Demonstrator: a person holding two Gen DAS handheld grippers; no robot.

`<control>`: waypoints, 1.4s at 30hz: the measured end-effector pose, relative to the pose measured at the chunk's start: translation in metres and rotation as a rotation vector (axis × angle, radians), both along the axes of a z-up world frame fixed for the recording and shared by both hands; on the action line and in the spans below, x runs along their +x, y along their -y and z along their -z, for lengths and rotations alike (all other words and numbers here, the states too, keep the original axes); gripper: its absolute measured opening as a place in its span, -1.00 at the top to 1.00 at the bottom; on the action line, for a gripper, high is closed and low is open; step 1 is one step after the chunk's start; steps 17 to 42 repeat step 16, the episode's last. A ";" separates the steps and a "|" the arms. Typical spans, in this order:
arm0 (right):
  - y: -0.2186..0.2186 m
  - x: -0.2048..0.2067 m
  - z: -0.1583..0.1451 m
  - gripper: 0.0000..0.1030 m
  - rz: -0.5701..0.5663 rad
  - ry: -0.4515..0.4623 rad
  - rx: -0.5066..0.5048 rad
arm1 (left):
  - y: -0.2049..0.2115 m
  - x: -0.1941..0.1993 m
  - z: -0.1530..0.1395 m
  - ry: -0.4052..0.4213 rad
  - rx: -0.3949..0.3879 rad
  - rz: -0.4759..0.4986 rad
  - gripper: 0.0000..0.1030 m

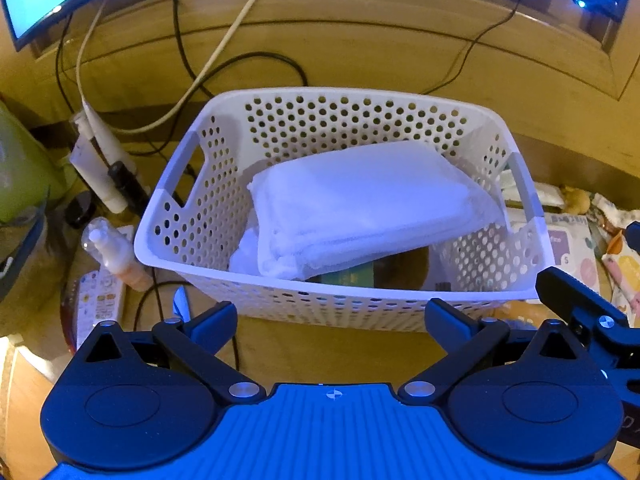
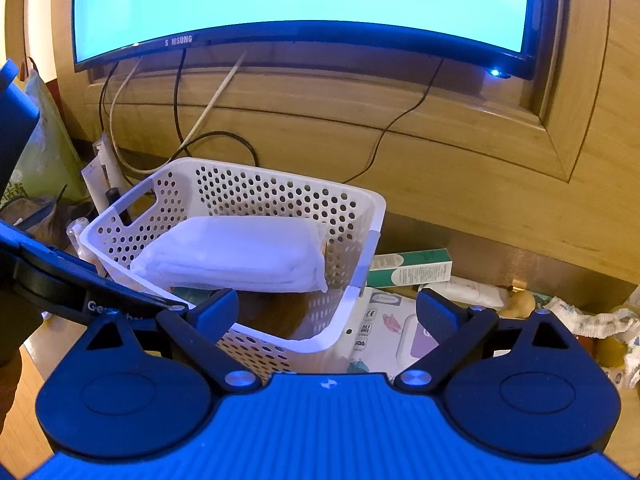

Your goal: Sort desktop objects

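Before the near wall of the white perforated plastic basket (image 1: 224, 184), the left gripper (image 1: 331, 316) hung with its jaws spread wide, holding and touching nothing; the right gripper (image 2: 326, 312) stood just as wide and empty over the basket's near right corner. Inside the basket, a soft white plastic-wrapped pack of folded cloths (image 1: 360, 208) lay tilted, its long axis running left to right, propped over a dark green box (image 1: 348, 278). Outside, by the right wall, a green-and-white carton (image 2: 412, 268) lay flat on the wooden desktop (image 1: 340, 356).
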State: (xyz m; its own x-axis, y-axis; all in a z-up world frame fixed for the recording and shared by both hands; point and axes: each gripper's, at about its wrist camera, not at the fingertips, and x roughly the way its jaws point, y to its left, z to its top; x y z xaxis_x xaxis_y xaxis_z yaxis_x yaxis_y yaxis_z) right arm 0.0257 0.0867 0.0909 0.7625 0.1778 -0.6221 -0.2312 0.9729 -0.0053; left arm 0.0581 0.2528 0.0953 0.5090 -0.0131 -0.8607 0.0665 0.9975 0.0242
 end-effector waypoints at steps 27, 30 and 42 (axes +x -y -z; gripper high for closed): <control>0.001 -0.001 0.000 -0.88 0.005 0.007 0.001 | 0.002 -0.004 -0.005 0.052 0.032 0.011 -1.00; 0.001 -0.001 0.000 -0.88 0.005 0.007 0.001 | 0.002 -0.004 -0.005 0.052 0.032 0.011 -1.00; 0.001 -0.001 0.000 -0.88 0.005 0.007 0.001 | 0.002 -0.004 -0.005 0.052 0.032 0.011 -1.00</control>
